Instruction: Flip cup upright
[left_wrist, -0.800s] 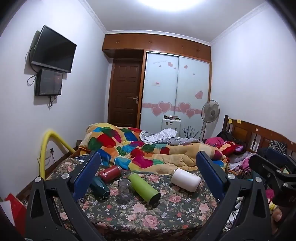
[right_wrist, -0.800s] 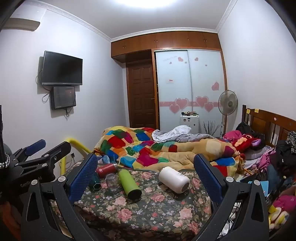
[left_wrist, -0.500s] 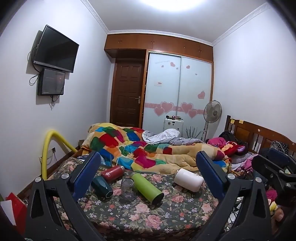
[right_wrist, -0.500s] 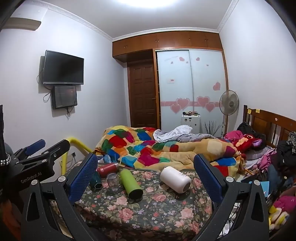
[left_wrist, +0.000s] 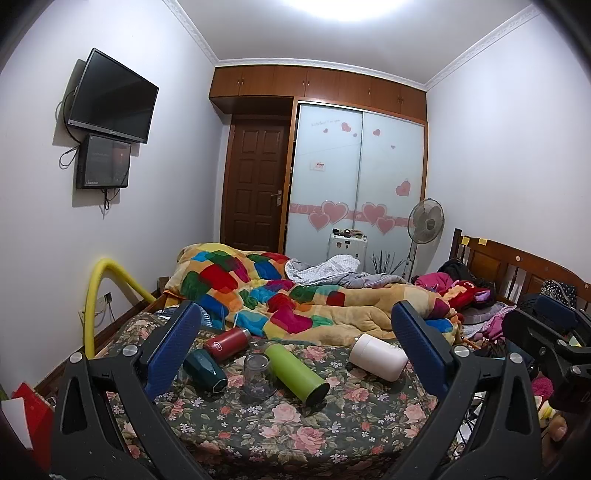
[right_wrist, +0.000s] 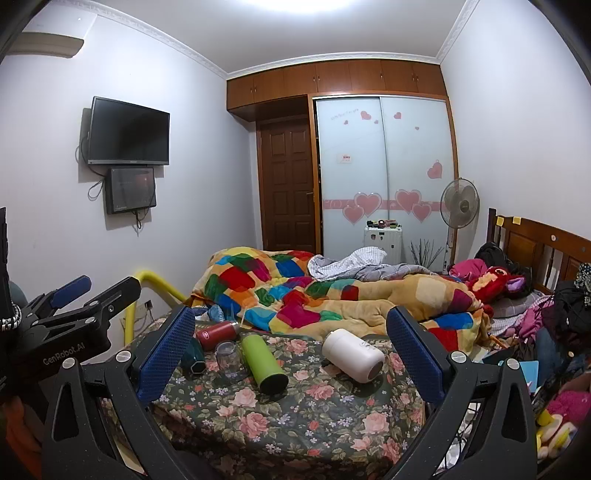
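Both claws wide open, holding nothing, touching nothing. Left claw (left_wrist: 295, 347): blue ribbed pads (left_wrist: 173, 347) on black frame, held level, short of the items, aimed across the bed. Right claw (right_wrist: 290, 347): same build, same spread, same level pose, also well back from the items; left claw's frame shows at far left edge of right wrist view.

Bed (left_wrist: 295, 424) w/ dark floral cover, carries everything. Patchwork quilt (left_wrist: 258, 291), soft, multicolour, bunched behind the items.

Items, big to small:
- white cup (left_wrist: 376, 356) (right_wrist: 352, 354), smooth cylinder, on its side, right of group, apart from the rest.
- green bottle (left_wrist: 295, 371) (right_wrist: 264, 362), matte cylinder w/ dark end, lying on side, diagonal.
- red bottle (left_wrist: 227, 341) (right_wrist: 216, 334), glossy, on side, far-left of group, near quilt edge.
- teal bottle (left_wrist: 205, 367) (right_wrist: 194, 356), dark, faceted end, on side, partly behind the left pad in both views.
- clear glass cup (left_wrist: 258, 373) (right_wrist: 229, 356), transparent, standing, looks upside-down, just beside green bottle, btw it and teal bottle.
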